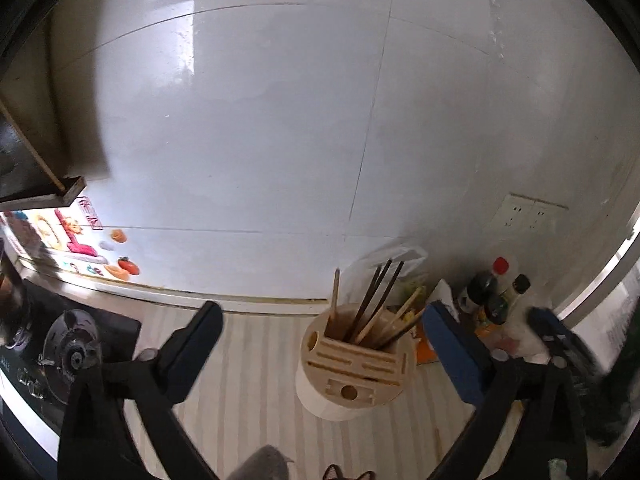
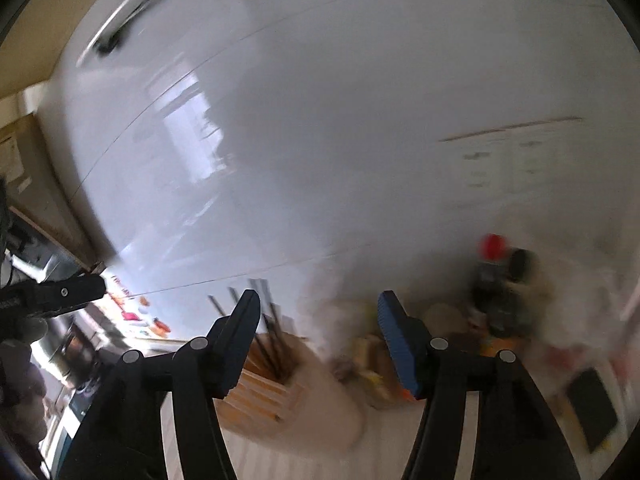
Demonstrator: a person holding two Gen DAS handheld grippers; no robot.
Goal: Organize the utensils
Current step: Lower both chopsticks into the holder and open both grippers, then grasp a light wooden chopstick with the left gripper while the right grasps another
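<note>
A round wooden utensil holder (image 1: 354,364) stands on the striped counter, holding several chopsticks (image 1: 380,304) upright in its rear slot. My left gripper (image 1: 324,320) is open and empty, its jaws wide apart on either side of the holder, just in front of it. In the blurred right wrist view the holder (image 2: 276,384) with dark chopsticks (image 2: 272,332) sits lower left, partly behind my left finger. My right gripper (image 2: 318,312) is open and empty, above and to the right of the holder.
A gas stove (image 1: 68,356) lies at the left. Sauce bottles (image 1: 494,288) and a plastic bag (image 1: 388,260) stand by the white tiled wall at the right corner. A wall socket (image 1: 528,212) is above them. A dark phone-like object (image 2: 594,412) lies at the right.
</note>
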